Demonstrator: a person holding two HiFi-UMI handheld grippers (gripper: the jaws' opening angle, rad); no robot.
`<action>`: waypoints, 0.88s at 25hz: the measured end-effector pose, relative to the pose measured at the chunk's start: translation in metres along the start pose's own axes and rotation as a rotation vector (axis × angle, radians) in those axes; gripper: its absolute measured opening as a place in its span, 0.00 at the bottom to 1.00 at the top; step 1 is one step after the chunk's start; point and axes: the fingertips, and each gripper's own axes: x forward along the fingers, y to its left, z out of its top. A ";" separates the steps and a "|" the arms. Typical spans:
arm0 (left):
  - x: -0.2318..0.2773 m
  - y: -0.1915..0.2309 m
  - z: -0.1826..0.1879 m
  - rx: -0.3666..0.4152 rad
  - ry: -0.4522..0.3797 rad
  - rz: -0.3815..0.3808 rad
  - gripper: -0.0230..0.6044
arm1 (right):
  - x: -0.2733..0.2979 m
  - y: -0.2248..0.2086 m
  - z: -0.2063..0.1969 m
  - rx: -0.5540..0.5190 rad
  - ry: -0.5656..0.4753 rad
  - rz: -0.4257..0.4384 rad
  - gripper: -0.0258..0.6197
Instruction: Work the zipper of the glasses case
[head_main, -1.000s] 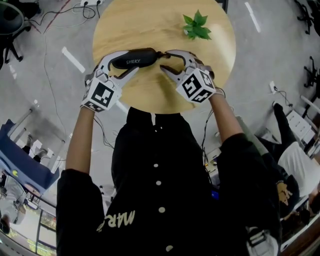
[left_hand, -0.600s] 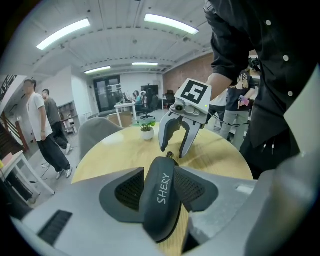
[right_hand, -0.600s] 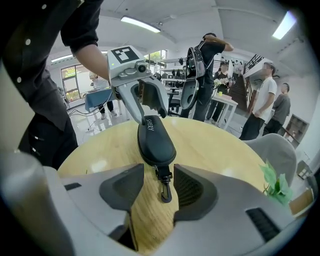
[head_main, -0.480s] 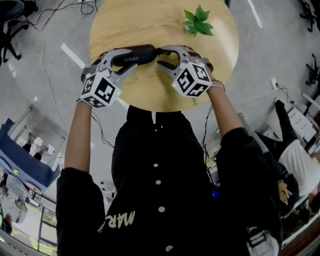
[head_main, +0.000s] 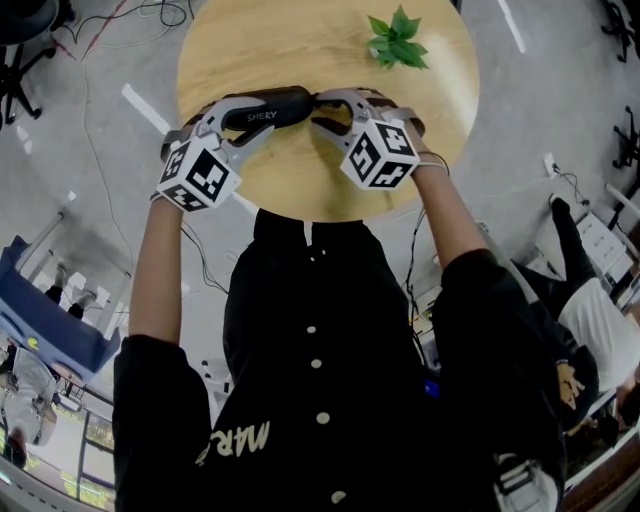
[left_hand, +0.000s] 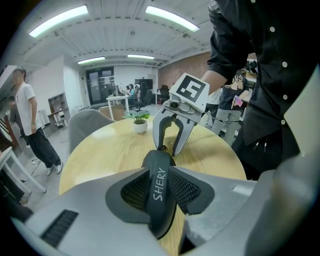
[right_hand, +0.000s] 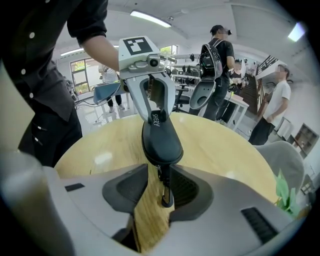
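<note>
**Case clamped; pull being bracketed, near the table's front edge**

The left gripper (left_hand: 159, 186) is clamping the case (right_hand: 161, 137), which is lying crosswise on the table (head_main: 330, 60) near its front edge. Its jaws have just been closing, and both pads are pressing the case's flanks, probably to anchor it against zipper drag. Toward the table's right, the right gripper (right_hand: 158, 190) is straddling the pull (right_hand: 166, 192). Its jaws have just been closing too, but bare wood is showing beside the pull on one side, so no grip is made yet. A plant (head_main: 397, 42) is standing at the table's far side, clear of the work. The head view is showing both grippers facing each other along the case, but it is hiding the pull. Only the right gripper view is showing the pull and the gap beside it, and only the left gripper view is confirming pad contact.
</note>
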 end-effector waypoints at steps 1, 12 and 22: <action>0.001 0.000 0.000 -0.001 0.001 -0.003 0.22 | 0.001 -0.001 -0.001 -0.008 0.006 0.000 0.24; 0.000 0.001 0.000 -0.009 -0.005 -0.011 0.22 | 0.001 -0.003 -0.001 -0.036 0.066 -0.081 0.14; 0.001 0.001 0.000 -0.009 -0.008 -0.009 0.22 | 0.004 0.001 -0.005 0.099 0.063 -0.126 0.11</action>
